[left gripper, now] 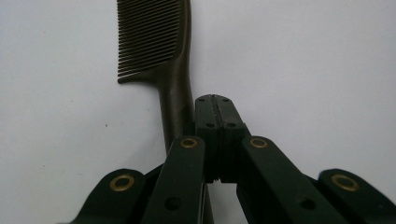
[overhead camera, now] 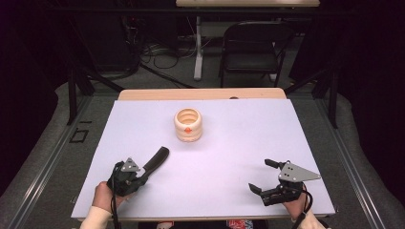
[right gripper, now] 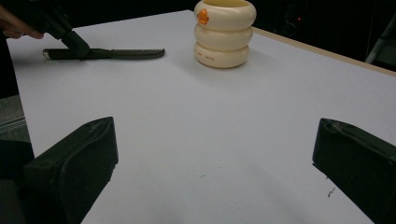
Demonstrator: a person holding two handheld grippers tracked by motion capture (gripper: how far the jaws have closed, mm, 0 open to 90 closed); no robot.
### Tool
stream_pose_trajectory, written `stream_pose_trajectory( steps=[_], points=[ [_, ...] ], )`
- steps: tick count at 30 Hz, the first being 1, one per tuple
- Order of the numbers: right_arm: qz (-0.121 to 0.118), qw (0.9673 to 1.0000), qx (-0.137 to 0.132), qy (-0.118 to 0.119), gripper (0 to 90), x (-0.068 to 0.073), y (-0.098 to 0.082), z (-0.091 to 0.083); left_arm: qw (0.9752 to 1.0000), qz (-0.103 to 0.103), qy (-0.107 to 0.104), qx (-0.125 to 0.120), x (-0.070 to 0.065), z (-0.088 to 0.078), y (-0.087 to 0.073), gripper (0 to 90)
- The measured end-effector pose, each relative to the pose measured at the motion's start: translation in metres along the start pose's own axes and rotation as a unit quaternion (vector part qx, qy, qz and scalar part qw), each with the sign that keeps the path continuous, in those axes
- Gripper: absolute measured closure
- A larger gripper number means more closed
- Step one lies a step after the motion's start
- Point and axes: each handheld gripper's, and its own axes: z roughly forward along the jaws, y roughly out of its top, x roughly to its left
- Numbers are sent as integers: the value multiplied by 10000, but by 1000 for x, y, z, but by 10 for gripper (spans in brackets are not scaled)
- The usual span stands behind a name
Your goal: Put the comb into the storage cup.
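Black comb (left gripper: 161, 51) handle | just beside left gripper (left gripper: 215, 100) fingers, seemingly touching | fingers pressed together

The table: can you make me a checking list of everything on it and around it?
Surface: white table top, bare apart from two things.
Job's things: dark comb lying flat; cream ringed pot upright, with an orange mark, apart from the comb.
Clutter: nothing seen.
Grippers: left gripper has its fingers shut together, with the comb's handle beside them, not between them; right gripper is open near the table's right front corner, holding nothing.
Cables: one black cable trails from the left gripper; loose floor cables lie behind the table.
Surroundings: black folding chair, dark room.
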Motion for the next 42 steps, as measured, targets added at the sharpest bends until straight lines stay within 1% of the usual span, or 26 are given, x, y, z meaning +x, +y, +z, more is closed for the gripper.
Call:
stream_pose_trajectory(
  steps=[4,8,10,19,21,23,25,26,31,32,33,34,35,36,37,38,39,40,41,42],
  points=[
    [-9,10000,1,-2,0,0,0,0,10000,-6,-23,53,2,-1,-1,900],
    [-3,10000,4,-6,0,0,0,0,9999,4,-2,144,5,-3,-3,900],
    [-4,10000,4,-7,0,0,0,0,9999,-36,-7,165,8,-5,-5,900],
    [-3,10000,8,-10,0,0,0,0,9997,-128,60,181,14,-8,-9,899],
    [-5,10000,9,-11,0,0,0,0,9997,-122,105,203,15,-9,-10,899],
    [-5,10000,11,-10,0,0,0,0,9995,-169,152,197,16,-10,-11,898],
    [-4,10000,8,-12,0,0,0,0,9996,-167,125,214,17,-10,-11,896],
    [-4,10000,11,-12,0,0,0,0,9995,-185,165,196,17,-10,-11,893],
    [8,10000,13,-5,0,0,0,0,9995,-170,160,215,18,-11,-11,875],
    [13,10000,16,-8,0,0,0,0,9995,-104,163,264,17,-12,-11,862],
    [13,10000,16,-8,0,0,0,0,9995,-104,163,264,17,-12,-11,837],
    [11,10000,7,-5,0,0,0,0,9995,-83,110,272,16,-13,-11,797],
    [11,10000,7,-5,0,0,0,0,9995,-58,94,284,15,-14,-10,797],
    [14,10000,17,-9,0,0,0,0,9996,15,23,265,12,-16,-9,717],
    [17,10000,11,-10,0,0,0,0,9996,33,-13,266,10,-18,-8,653],
    [12,10000,14,-8,0,-1,0,1,9997,72,-25,227,8,-19,-8,630],
    [12,10000,22,-11,0,-1,0,1,9997,110,-79,191,7,-21,-7,605],
    [12,10000,22,-11,0,-1,0,1,9997,110,-79,191,7,-21,-7,561],
    [9,10000,22,-14,0,-1,0,1,9997,105,-84,202,5,-22,-6,561],
    [6,10000,31,-19,0,-1,-1,1,9996,150,-163,172,3,-24,-3,503]
  ],
)
